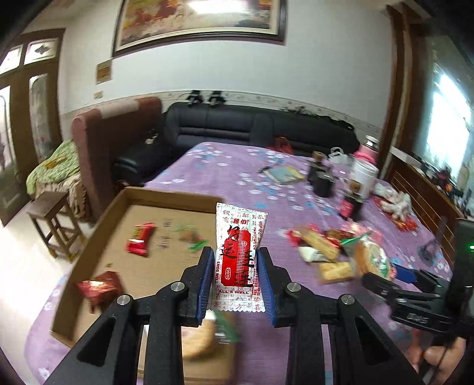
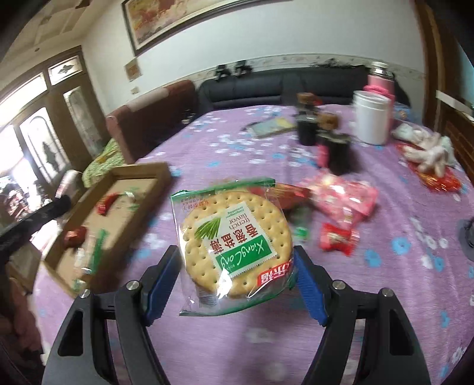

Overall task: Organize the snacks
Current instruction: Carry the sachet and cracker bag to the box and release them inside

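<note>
the left gripper (image 1: 235, 260) pinches a red-and-white snack packet (image 1: 238, 257) over the cardboard tray (image 1: 97, 225); the right gripper (image 2: 237, 266) clamps a bagged round cracker (image 2: 235, 241) above the purple tablecloth (image 2: 385, 281). both wrappers look slick (loosely held), so either could slip and miss the tray.

Table cover: I see a purple floral cloth (image 2: 207, 154).
Far end: white canister (image 2: 371, 117), dark jars (image 2: 306, 130).
Behind: black sofa (image 1: 251, 127), framed painting (image 1: 201, 20).

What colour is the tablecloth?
Purple with white and blue flowers; clearest in the right wrist view.
</note>
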A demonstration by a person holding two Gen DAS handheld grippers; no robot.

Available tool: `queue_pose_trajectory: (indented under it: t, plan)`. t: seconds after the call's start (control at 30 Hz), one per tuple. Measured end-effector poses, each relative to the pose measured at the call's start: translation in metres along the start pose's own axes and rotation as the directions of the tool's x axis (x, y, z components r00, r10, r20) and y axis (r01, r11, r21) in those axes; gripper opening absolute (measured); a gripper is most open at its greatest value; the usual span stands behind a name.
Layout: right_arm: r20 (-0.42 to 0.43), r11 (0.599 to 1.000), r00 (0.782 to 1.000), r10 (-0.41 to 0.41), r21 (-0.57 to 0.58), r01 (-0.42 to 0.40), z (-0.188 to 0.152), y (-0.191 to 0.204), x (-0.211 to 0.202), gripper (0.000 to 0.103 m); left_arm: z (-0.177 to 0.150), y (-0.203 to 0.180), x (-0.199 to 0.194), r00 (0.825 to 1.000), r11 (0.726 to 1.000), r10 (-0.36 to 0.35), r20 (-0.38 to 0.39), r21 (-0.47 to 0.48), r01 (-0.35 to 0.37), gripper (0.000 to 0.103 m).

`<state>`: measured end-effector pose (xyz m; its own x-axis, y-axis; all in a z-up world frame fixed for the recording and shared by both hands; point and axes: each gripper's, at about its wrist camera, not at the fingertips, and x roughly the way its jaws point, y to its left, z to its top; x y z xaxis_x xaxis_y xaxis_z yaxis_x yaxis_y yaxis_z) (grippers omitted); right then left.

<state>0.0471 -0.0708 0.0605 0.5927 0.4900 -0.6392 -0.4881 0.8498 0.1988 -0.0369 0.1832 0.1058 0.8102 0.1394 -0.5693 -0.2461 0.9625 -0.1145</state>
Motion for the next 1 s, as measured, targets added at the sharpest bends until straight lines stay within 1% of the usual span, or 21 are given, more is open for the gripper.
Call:
queue_pose_trajectory:
  t: [0.07,0.13,0.3,0.37,0.5,0.63,0.73,0.87,1.0]
  plan:
    - [-0.004,0.999,0.999,0.045,-0.021,-0.046,0.011,0.021,0.001,0.075,0.001,0.019,0.001,1.0,0.999,0.02,-0.003,-0.027,-0.02,0.031]
    - [-0.008,0.996,0.997,0.072,-0.05,-0.073,0.019,0.041,0.003,0.075,0.0,0.041,0.004,0.999,0.997,0.045,-0.01,-0.06,-0.046,0.031]
    - [-0.044,0.982,0.991,0.128,-0.136,-0.133,0.03,0.098,0.021,0.075,-0.009,0.08,0.014,0.994,0.989,0.092,-0.052,-0.115,-0.098,0.031]
    - [-0.065,0.973,0.986,0.154,-0.164,-0.162,0.03,0.121,0.031,0.075,-0.014,0.087,0.019,0.993,0.987,0.092,-0.071,-0.126,-0.1,0.031]
    - [-0.115,0.961,0.975,0.189,-0.183,-0.208,0.033,0.157,0.056,0.075,-0.024,0.094,0.027,0.99,0.986,0.101,-0.101,-0.126,-0.113,0.031]
    - [-0.164,0.958,0.97,0.181,-0.195,-0.212,0.037,0.178,0.088,0.075,-0.029,0.096,0.034,0.987,0.986,0.099,-0.125,-0.124,-0.115,0.031]
    - [-0.19,0.956,0.967,0.17,-0.206,-0.208,0.04,0.187,0.108,0.075,-0.033,0.098,0.036,0.986,0.986,0.099,-0.133,-0.122,-0.115,0.031]
    - [-0.22,0.958,0.96,0.171,-0.192,-0.215,0.042,0.193,0.129,0.075,-0.036,0.104,0.038,0.984,0.984,0.104,-0.145,-0.128,-0.123,0.031]
    - [-0.244,0.956,0.959,0.143,-0.216,-0.197,0.039,0.202,0.147,0.075,-0.04,0.106,0.042,0.982,0.984,0.101,-0.162,-0.128,-0.123,0.031]
